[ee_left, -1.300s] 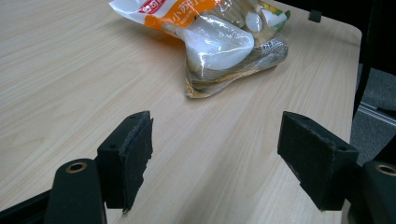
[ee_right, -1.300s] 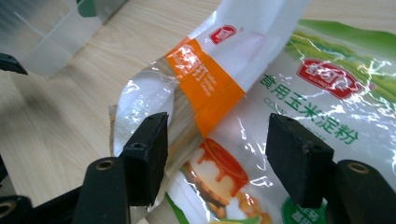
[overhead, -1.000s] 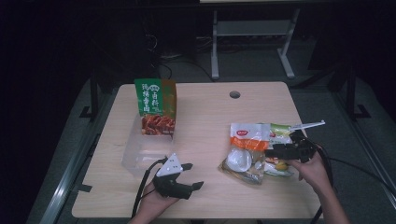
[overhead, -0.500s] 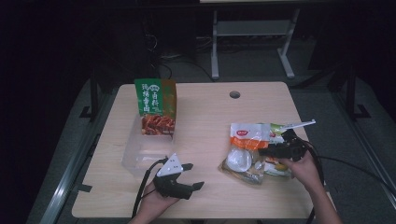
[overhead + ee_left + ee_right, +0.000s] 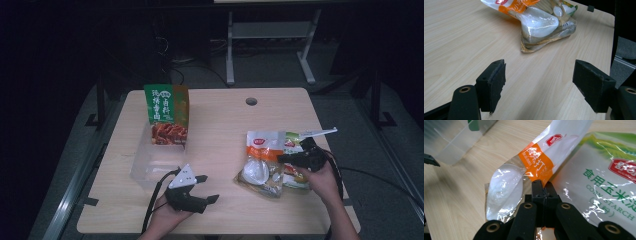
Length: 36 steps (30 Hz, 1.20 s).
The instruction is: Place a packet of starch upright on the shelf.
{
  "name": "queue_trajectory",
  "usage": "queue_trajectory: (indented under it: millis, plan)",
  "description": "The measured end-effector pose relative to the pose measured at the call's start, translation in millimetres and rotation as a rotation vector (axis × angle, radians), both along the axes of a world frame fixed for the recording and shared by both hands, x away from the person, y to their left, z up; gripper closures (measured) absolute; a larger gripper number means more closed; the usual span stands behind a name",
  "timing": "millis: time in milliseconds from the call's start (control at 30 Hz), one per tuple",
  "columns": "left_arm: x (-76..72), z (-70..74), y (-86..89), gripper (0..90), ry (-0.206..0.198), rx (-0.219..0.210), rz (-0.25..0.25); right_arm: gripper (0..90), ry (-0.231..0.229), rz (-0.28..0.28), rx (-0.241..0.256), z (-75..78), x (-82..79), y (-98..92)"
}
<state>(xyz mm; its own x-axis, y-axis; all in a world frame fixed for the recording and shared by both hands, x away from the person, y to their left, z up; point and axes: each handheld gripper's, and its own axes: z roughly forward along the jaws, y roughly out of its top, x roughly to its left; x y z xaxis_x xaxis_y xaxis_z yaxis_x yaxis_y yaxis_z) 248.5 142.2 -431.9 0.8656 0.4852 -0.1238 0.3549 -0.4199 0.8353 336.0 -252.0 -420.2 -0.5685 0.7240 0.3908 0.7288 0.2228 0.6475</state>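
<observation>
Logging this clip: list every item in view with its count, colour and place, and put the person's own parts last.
table: 1, light wood, centre, with a round cable hole near its far edge.
clear bin: 1, transparent, left side of the table.
green packet: 1, green and orange, standing at the bin's far end.
orange-banded bag: 1, clear with white and orange, right side, lying partly over the corn starch bag.
corn starch bag: 1, white and green, right side, beneath the other bag.
shelf frame: 1, grey, on the floor beyond the table.
left gripper: 1, black, near left, jaws apart over bare table.
right gripper: 1, black, jaws closed on the orange-banded bag.
</observation>
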Motion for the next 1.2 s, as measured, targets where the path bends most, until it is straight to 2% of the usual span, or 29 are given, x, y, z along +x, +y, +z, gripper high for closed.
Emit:
queue_trajectory:
  millis: [200,367,467,667,800,900,933,1000,1033,1100,1133,1200]
  plan:
    - [2.4,2.3,-7.6,26.4,0.008,-0.01,-0.02,90.0,-0.04,0.029,0.03,8.6,-7.0,6.6]
    - [9.8,5.2,-21.5,26.7,0.013,-0.016,-0.029,90.0,-0.079,0.058,0.056,16.4,-13.4,13.3]
    - [17.8,4.4,-34.3,28.6,0.027,-0.027,-0.038,90.0,-0.109,0.079,0.072,22.6,-17.3,16.9]
    - [41.1,-4.5,-61.4,33.1,0.077,-0.021,-0.032,90.0,-0.154,0.135,0.093,28.4,-26.0,18.9]
    - [57.4,-11.7,-76.1,40.5,0.127,-0.043,-0.012,90.0,-0.162,0.181,0.123,29.4,-30.0,16.6]
    - [69.9,-16.4,-81.9,46.8,0.181,-0.074,-0.008,90.0,-0.172,0.205,0.121,30.3,-31.0,17.2]
    - [73.0,-17.2,-83.5,50.7,0.183,-0.08,-0.012,90.0,-0.173,0.208,0.119,30.4,-31.0,17.4]
    - [76.6,-17.5,-86.3,65.4,0.209,-0.103,-0.025,90.0,-0.173,0.211,0.119,30.0,-30.5,17.5]
    - [77.7,-16.9,-87.6,70.6,0.219,-0.112,-0.014,90.0,-0.174,0.207,0.108,29.5,-30.1,17.8]
    - [78.9,-14.2,-88.1,83.5,0.204,-0.121,0.0,90.0,-0.162,0.203,0.094,27.3,-29.0,18.3]
    - [79.8,-13.3,-88.8,86.3,0.207,-0.117,0.003,90.0,-0.162,0.199,0.093,26.1,-28.1,17.8]
    - [78.8,-11.6,-89.9,88.7,0.19,-0.101,0.006,90.0,-0.158,0.184,0.095,25.5,-26.7,15.3]
